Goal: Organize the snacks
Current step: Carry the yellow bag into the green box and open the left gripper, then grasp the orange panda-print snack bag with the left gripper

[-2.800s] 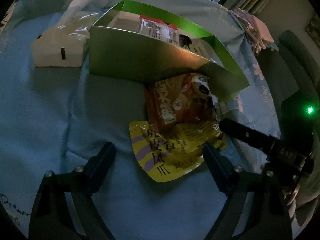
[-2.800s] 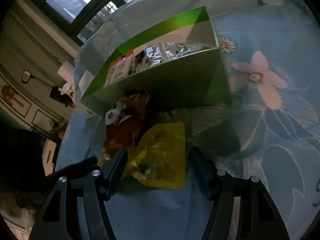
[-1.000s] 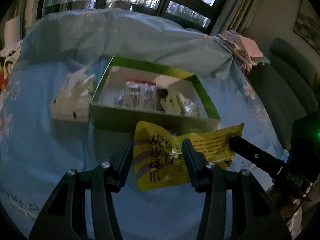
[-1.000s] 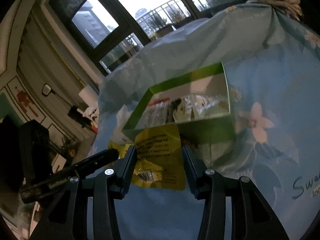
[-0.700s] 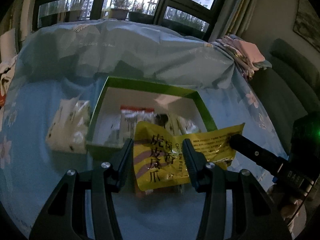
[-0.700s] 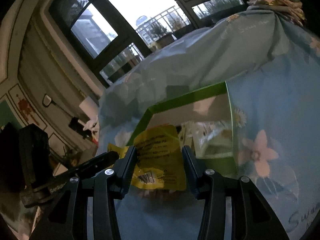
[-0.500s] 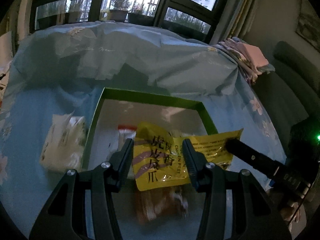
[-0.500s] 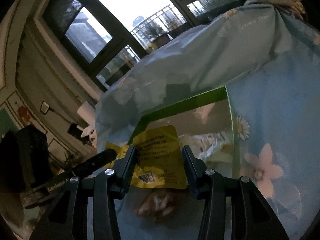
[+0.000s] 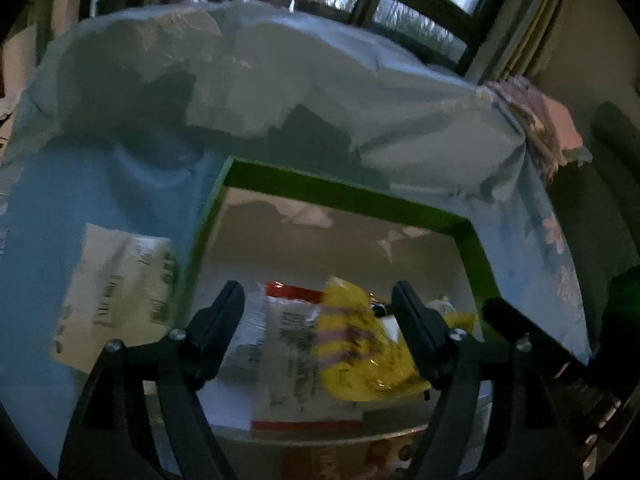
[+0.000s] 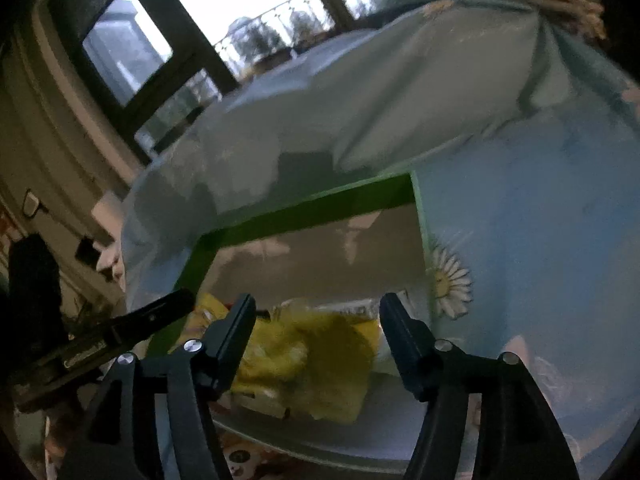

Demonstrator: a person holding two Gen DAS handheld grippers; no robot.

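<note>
The yellow snack packet (image 9: 360,344), clamped at both ends and carried over the near wall half a second ago, now lies free inside the green box (image 9: 344,188) near its front edge. Left gripper (image 9: 320,308) and right gripper (image 10: 316,320) jaws are opening, pads clear; this packet's placement appears complete.

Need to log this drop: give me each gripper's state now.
Left gripper: jaws opening, pads clear of the yellow snack bag lying in the green box.
Right gripper: jaws opening, same bag below, not gripped.
</note>
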